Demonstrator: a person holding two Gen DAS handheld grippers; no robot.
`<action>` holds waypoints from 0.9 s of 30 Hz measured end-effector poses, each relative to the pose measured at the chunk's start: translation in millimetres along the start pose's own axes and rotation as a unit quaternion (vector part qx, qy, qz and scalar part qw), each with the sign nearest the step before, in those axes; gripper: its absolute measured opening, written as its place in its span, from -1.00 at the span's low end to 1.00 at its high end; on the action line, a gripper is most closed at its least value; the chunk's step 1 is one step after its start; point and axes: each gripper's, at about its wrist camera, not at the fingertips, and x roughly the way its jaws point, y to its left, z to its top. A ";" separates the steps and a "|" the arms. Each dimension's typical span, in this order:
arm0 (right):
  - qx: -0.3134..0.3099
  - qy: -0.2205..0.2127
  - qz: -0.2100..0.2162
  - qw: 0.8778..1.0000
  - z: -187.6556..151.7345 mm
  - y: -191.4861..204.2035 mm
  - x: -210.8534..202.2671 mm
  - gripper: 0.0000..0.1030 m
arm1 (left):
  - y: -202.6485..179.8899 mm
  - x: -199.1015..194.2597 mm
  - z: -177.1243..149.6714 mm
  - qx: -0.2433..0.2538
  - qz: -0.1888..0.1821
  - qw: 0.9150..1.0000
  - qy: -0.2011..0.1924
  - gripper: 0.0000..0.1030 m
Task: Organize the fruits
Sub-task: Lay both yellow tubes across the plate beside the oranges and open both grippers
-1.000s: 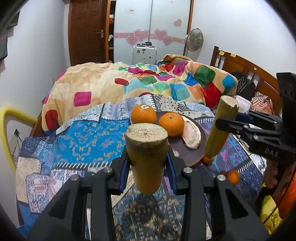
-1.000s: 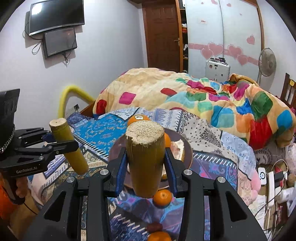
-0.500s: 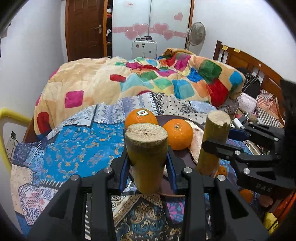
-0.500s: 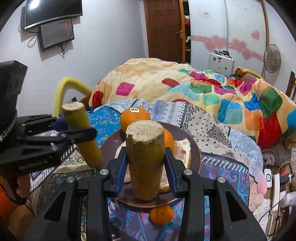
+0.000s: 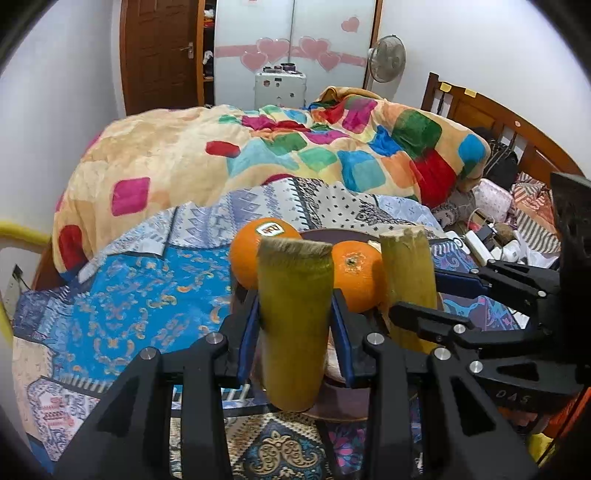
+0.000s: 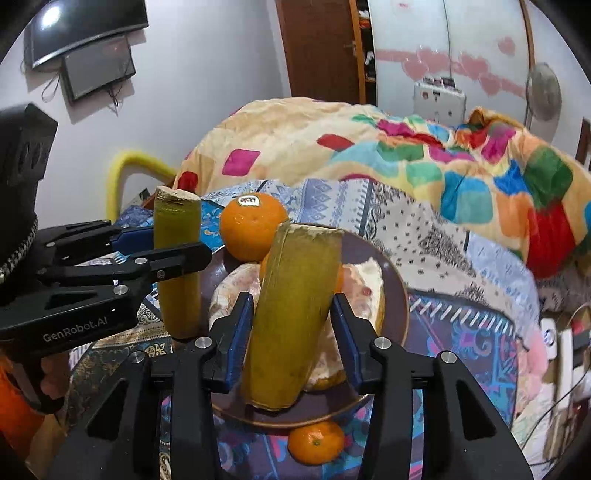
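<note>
Home bedroom: bed [image 5: 461, 110] w/ patchwork blanket [image 5: 295, 155], wooden door [image 5: 159, 55], wardrobe [image 5: 295, 37] w/ heart stickers, wall TV [image 6: 85, 29], fan [image 5: 386, 61].

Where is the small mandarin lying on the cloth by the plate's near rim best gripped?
Probably across the small mandarin at its widest middle, from above, one finger left and one right. It is round and lies free on the cloth, but the plate rim sits close behind it, where a finger would likely hit.
</note>
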 end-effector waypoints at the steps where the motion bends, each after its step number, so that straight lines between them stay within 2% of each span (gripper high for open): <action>1: 0.000 0.005 -0.001 1.000 -1.1 -1.5 1.6 -0.12 | -1.2 2.0 0.2 0.001 0.000 1.000 0.002 -0.29; 12: -0.024 0.021 -0.025 0.999 -2.1 1.0 2.0 -0.06 | -7.1 14.2 -2.2 0.003 0.009 1.000 0.018 -0.26; 15: -0.029 0.019 -0.028 0.999 -3.0 1.6 -0.8 0.02 | -4.3 13.1 -4.0 -0.005 0.006 1.000 0.018 -0.25; 19: -0.040 0.013 -0.037 0.998 -4.9 4.3 -7.7 0.11 | -3.0 6.4 -7.2 -0.005 0.007 1.000 0.017 -0.23; 25: -0.037 0.005 -0.042 0.998 -5.5 4.1 -19.8 0.12 | -3.1 -14.9 -12.1 -0.006 0.014 1.000 0.003 -0.20; 27: -0.035 0.002 -0.044 0.998 -6.8 3.5 -24.8 0.12 | -3.8 -23.9 -14.3 -0.007 0.018 1.000 -0.003 -0.14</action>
